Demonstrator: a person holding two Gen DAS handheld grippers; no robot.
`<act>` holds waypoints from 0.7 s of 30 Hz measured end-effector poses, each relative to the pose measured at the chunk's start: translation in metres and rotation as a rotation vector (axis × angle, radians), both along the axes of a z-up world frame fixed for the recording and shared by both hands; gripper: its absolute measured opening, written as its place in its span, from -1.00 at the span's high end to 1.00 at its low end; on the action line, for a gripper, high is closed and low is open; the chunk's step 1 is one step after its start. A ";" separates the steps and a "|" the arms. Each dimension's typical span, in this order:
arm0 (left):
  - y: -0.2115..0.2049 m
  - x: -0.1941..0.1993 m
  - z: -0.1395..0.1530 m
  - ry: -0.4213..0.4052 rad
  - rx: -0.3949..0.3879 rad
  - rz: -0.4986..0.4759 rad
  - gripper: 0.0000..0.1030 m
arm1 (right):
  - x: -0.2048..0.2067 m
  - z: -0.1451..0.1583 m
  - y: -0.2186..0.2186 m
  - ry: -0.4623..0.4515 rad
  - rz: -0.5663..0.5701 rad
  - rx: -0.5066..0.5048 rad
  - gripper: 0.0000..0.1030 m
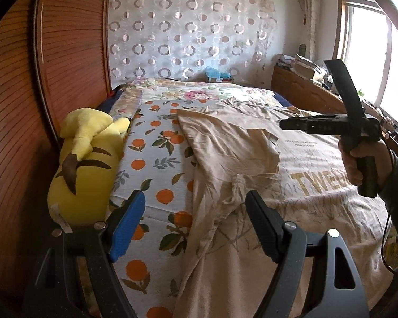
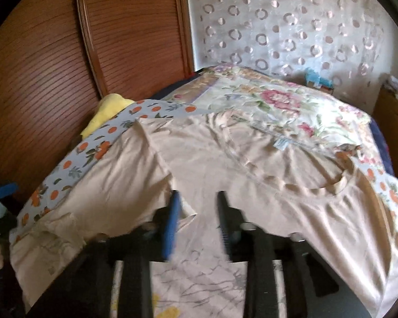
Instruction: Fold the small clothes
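Note:
A beige T-shirt lies spread on the bed, with one sleeve folded in over its printed front. My left gripper hovers low over the shirt's near left edge. It is open wide, and its blue pad and black pad are clear of the cloth. At the right, a hand holds my right gripper in the air above the shirt, with nothing hanging from it. In the right wrist view the T-shirt fills the middle, collar and label at the right. The right gripper stands partly open just above the cloth, and its pads do not pinch it.
A yellow plush toy lies along the bed's left edge against a ribbed wooden panel. An orange-print sheet and a floral quilt cover the bed. At the far right, a cluttered wooden cabinet stands under the window.

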State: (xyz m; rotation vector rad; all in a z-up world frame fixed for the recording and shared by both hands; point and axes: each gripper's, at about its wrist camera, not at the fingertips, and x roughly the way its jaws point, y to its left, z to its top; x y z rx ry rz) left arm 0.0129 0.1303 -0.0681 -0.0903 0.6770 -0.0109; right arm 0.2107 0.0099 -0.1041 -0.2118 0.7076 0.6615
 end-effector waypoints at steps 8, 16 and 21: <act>-0.008 0.003 -0.003 0.013 -0.001 -0.021 -0.53 | 0.013 -0.017 0.019 0.051 0.052 -0.050 0.29; -0.011 0.004 -0.005 0.019 -0.006 -0.025 -0.53 | 0.030 -0.017 0.016 0.060 0.066 -0.081 0.88; -0.016 0.008 -0.006 0.022 -0.005 -0.038 -0.53 | 0.033 -0.008 -0.001 -0.003 -0.032 -0.110 0.74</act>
